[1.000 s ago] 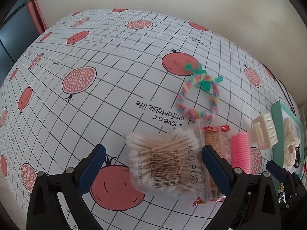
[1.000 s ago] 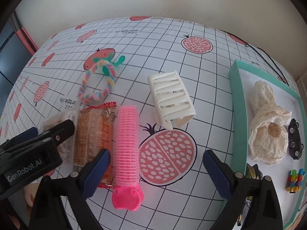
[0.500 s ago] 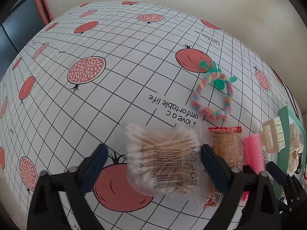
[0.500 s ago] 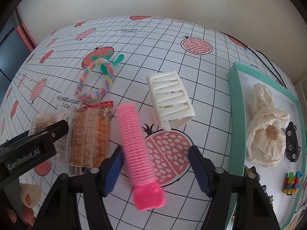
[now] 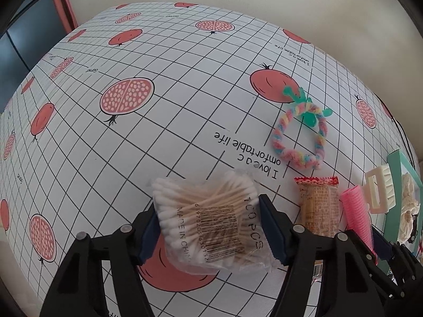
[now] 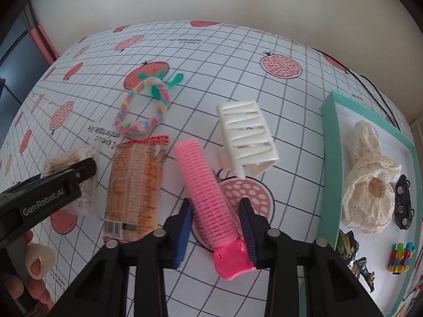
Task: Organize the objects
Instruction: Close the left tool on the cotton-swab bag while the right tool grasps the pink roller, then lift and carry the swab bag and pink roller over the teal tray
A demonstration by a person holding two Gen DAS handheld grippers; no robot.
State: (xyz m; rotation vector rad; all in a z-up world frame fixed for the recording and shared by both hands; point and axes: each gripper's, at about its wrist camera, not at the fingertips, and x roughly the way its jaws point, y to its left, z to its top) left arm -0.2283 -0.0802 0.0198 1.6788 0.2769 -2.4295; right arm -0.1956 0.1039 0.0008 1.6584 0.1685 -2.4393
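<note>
Left gripper (image 5: 208, 231), low centre of its frame, clamps the cotton-swab bag (image 5: 208, 219) across its width, while the right gripper (image 6: 216, 231) pinches the pink hair roller (image 6: 208, 192) (likely bound for the teal tray (image 6: 329, 174) at right).

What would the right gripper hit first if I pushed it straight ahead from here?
The right gripper is shut on the pink ribbed hair roller. Straight ahead, the roller's far end would probably meet the cream plastic claw clip first, though depth is unclear.

Both wrist views close, angled down; share snack packet (image 5: 319, 207) (image 6: 134, 185).
</note>
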